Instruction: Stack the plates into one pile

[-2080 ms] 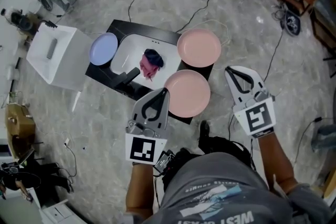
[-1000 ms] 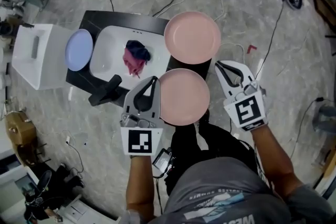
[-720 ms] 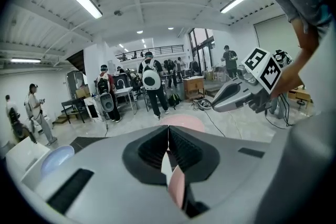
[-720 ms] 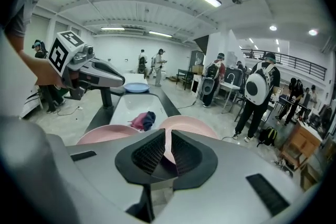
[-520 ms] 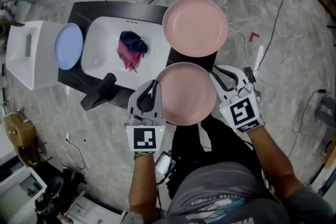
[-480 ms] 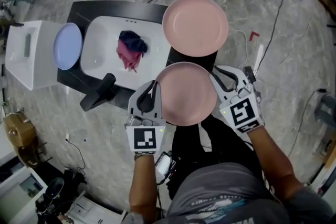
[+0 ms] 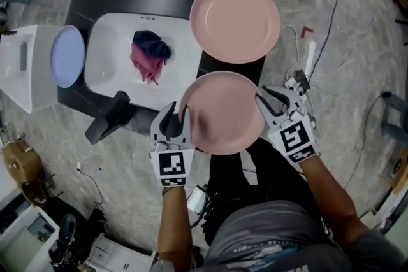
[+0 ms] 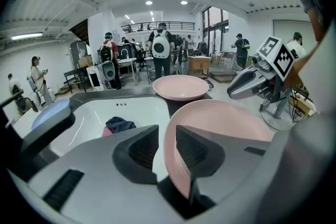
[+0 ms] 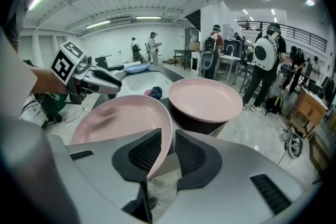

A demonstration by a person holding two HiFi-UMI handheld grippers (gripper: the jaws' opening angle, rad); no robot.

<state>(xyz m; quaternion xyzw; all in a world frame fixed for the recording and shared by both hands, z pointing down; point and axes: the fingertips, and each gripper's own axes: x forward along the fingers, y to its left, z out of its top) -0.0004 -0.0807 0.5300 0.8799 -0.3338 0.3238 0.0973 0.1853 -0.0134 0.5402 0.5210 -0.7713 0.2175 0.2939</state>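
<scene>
1. My left gripper (image 7: 176, 113) straddles the left rim of the near pink plate (image 7: 220, 113). Its jaws have just been opening and stand loose around the rim.
2. My right gripper (image 7: 268, 97) straddles the right rim (jaws likewise just opened, not pinching).
3. A second pink plate (image 7: 234, 21) sits just beyond; a blue plate (image 7: 67, 55) lies left of the white sink (image 7: 108, 67).

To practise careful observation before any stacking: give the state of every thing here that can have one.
Near pink plate: empty, unstacked, rim between both grippers' jaws.
Far pink plate: empty, flat, unstacked.
Blue plate: unstacked, left of the sink.
Cloth: crumpled in the sink.
Left gripper: open, jaws have just been opening, plate rim between them.
Right gripper: open, likewise.
</scene>
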